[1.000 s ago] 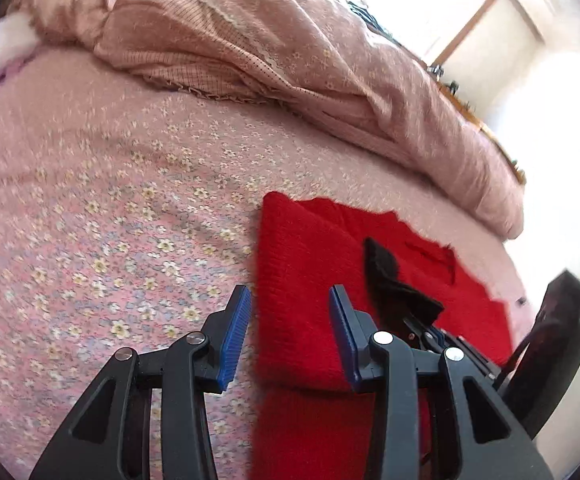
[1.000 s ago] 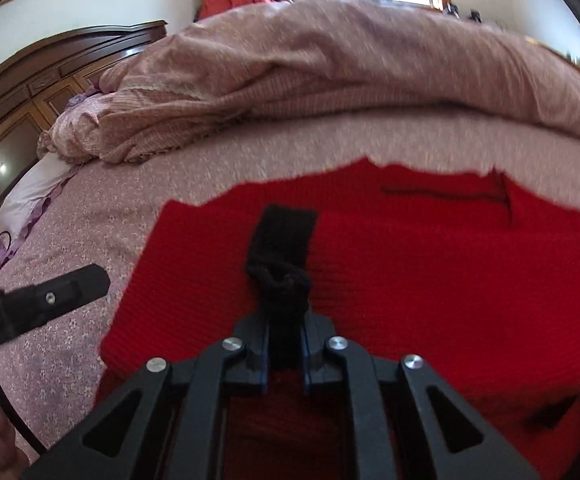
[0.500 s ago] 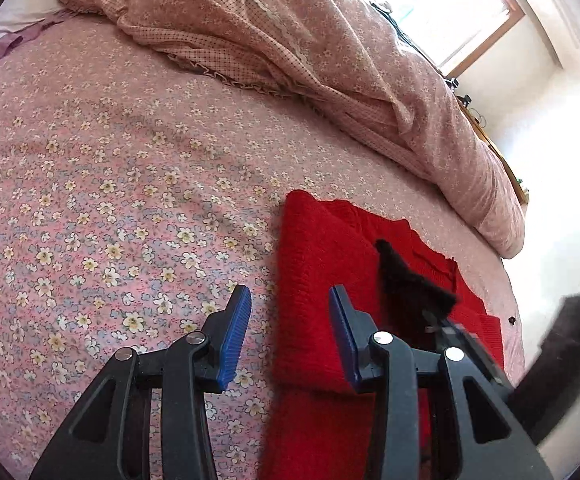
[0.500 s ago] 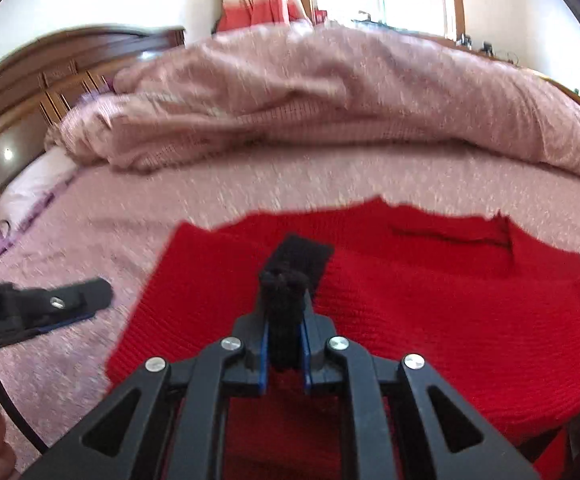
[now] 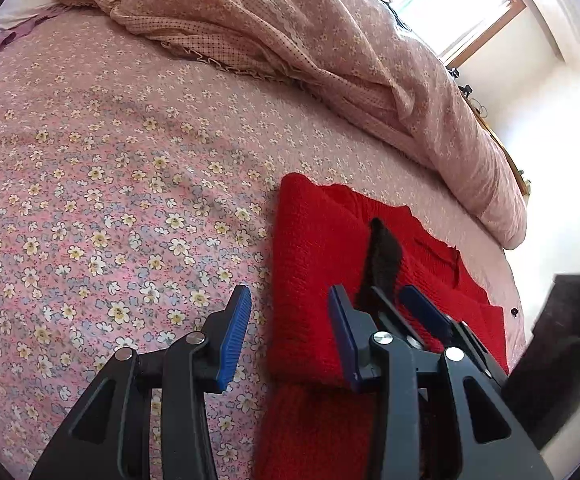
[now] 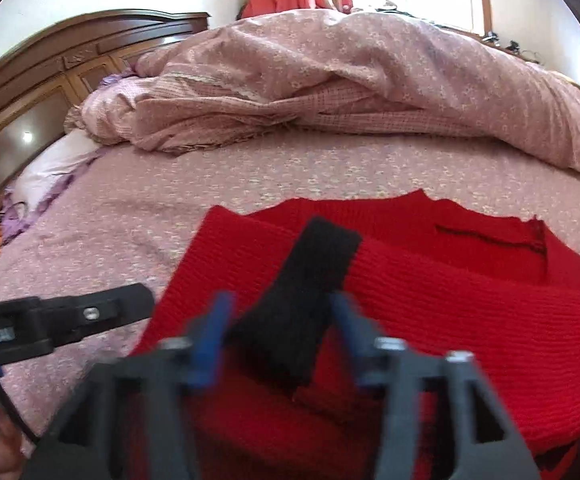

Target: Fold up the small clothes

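Right gripper (image 6: 278, 328) jaws were opening, releasing the black cuff (image 6: 306, 288) onto the red sweater (image 6: 470, 320) lying on the floral bedsheet (image 5: 110, 200); left gripper (image 5: 288, 332) apart, empty; next likely fold body.

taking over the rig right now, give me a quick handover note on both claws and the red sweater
Left claw: partly open, empty, over the flowered bedsheet at the red sweater's left edge.
Right claw: jaws opening, black cuff lies loose between them, not pinched.
Sweater lies on the bed, one sleeve folded across the body, cuff on top.
Done: that sleeve fold.
Left: the other folds. I can't see the other sleeve's state, so check it first. Pink duvet is bunched well behind.
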The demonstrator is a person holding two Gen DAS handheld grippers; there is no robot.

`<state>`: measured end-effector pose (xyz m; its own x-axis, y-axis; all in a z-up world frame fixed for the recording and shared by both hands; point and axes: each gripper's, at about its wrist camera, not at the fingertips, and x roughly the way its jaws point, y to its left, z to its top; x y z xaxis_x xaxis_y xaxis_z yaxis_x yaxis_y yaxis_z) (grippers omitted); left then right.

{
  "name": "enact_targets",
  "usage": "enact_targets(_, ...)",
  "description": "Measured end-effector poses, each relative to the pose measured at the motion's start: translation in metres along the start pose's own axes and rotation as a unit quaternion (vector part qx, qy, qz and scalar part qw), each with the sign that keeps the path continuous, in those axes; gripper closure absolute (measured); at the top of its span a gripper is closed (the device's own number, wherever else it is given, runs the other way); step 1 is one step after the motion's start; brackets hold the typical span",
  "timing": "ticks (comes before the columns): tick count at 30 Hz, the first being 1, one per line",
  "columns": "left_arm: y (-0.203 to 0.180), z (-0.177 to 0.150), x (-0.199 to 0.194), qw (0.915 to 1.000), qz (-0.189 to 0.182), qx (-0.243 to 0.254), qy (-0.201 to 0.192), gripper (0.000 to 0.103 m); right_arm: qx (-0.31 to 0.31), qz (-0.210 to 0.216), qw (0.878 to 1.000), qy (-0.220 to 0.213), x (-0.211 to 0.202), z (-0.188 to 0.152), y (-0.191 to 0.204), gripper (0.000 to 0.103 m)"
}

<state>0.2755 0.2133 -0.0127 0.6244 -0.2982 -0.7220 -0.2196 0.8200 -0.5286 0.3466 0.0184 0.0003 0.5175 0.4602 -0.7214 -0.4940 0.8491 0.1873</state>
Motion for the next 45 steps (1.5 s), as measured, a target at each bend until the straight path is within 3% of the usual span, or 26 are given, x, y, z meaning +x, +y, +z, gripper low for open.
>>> enact_targets(3, -0.009, 0.000, 0.002, 0.9999, -0.009, 0.010, -0.008, 0.069, 0.017, 0.034, 0.999, -0.033, -0.025, -0.002, -0.004, 0.036)
enact_targets(7, -0.037, -0.016, -0.007, 0.9963, 0.006, 0.077, -0.037, 0.069, 0.057, 0.071, 0.994, -0.068, -0.072, -0.009, -0.026, 0.029)
enact_targets(11, -0.069, -0.052, -0.023, 0.9840, 0.009, 0.161, -0.076, 0.069, 0.097, 0.054, 0.992, -0.060, -0.118, -0.031, -0.066, 0.028)
enact_targets(17, -0.069, -0.099, -0.046, 0.9775, 0.008, 0.195, -0.080, 0.069, 0.106, 0.016, 0.994, -0.026, -0.179, -0.087, -0.120, 0.028)
enact_targets(21, -0.053, -0.117, -0.075, 0.9769, 0.027, 0.195, -0.082, 0.069, 0.106, -0.002, 0.994, -0.038, -0.224, -0.122, -0.148, 0.028)
enact_targets(25, -0.039, -0.131, -0.095, 0.9818, 0.031, 0.182, -0.044, 0.061, 0.121, -0.018, 0.991, -0.057, -0.262, -0.160, -0.175, 0.028)
enact_targets(29, -0.022, -0.158, -0.113, 0.9841, 0.030, 0.174, -0.023, 0.052, 0.118, -0.028, 0.991, -0.051, -0.280, -0.191, -0.190, 0.028)
enact_targets(34, 0.002, -0.189, -0.109, 0.9914, 0.030, 0.127, -0.009, 0.051, 0.165, -0.019, 0.985, -0.037, -0.284, -0.222, -0.209, 0.028)
enact_targets(39, -0.014, -0.183, -0.103, 0.9895, 0.023, 0.142, -0.015, 0.051, 0.138, -0.030, 0.989, -0.049, -0.281, -0.210, -0.193, 0.028)
enact_targets(45, -0.051, -0.128, -0.057, 0.9840, 0.034, 0.174, -0.024, 0.051, -0.009, -0.008, 0.998, -0.064, -0.232, -0.149, -0.117, 0.028)
